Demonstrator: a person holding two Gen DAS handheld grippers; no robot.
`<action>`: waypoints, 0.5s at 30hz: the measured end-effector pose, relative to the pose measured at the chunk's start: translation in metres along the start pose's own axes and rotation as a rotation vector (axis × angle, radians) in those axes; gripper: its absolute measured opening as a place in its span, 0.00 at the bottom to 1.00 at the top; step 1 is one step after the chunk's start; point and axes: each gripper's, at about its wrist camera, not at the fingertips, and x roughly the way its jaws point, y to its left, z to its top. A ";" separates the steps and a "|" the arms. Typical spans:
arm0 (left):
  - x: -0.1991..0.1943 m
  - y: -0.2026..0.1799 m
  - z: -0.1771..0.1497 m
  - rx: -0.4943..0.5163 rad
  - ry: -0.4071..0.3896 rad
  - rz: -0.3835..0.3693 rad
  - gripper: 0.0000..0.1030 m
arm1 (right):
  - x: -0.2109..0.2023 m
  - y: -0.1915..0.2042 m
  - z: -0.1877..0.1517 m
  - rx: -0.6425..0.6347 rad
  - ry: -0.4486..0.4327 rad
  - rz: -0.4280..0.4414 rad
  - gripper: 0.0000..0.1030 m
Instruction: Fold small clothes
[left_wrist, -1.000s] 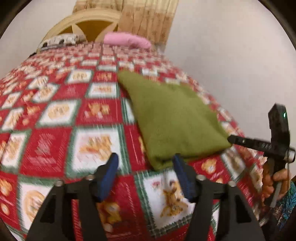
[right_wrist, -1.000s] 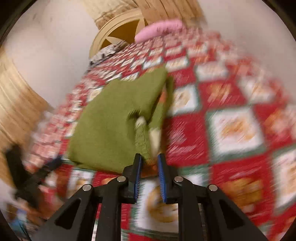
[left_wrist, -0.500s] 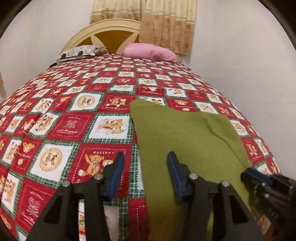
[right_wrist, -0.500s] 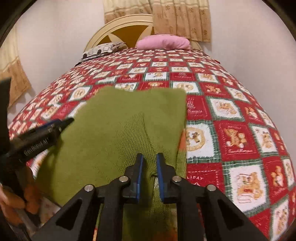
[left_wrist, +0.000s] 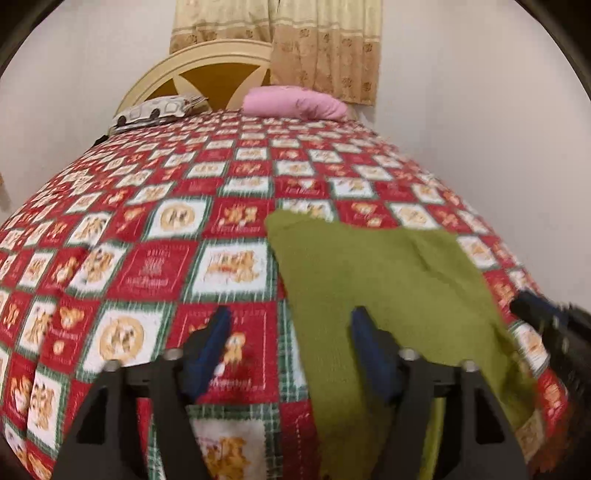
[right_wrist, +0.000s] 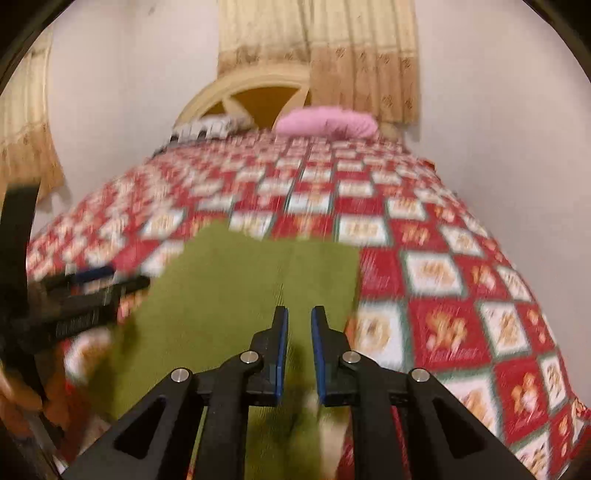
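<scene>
Left wrist view shows my left gripper (left_wrist: 290, 332) just opened wide at lower centre over the green garment (left_wrist: 388, 280)'s edge, gripping nothing, while my right gripper (right_wrist: 297, 321) stays narrow.

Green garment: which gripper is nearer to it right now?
Right. The right gripper sits directly over the green garment, nearly shut with cloth showing between its fingers. The left gripper is open, straddling the garment's left edge, mostly over the quilt.

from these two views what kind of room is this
Almost certainly a bedroom: a bed under a red patchwork bedspread, a curved headboard with a pink pillow against it, and curtains on the wall behind.
</scene>
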 end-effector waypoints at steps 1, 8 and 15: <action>0.000 0.001 0.007 -0.011 -0.010 -0.006 0.79 | 0.005 -0.004 0.012 0.014 0.009 0.002 0.14; 0.053 -0.007 0.025 -0.006 0.101 0.040 0.80 | 0.093 -0.011 0.044 -0.039 0.183 -0.009 0.14; 0.070 -0.003 0.014 -0.033 0.093 0.061 1.00 | 0.135 -0.013 0.034 -0.095 0.278 -0.061 0.19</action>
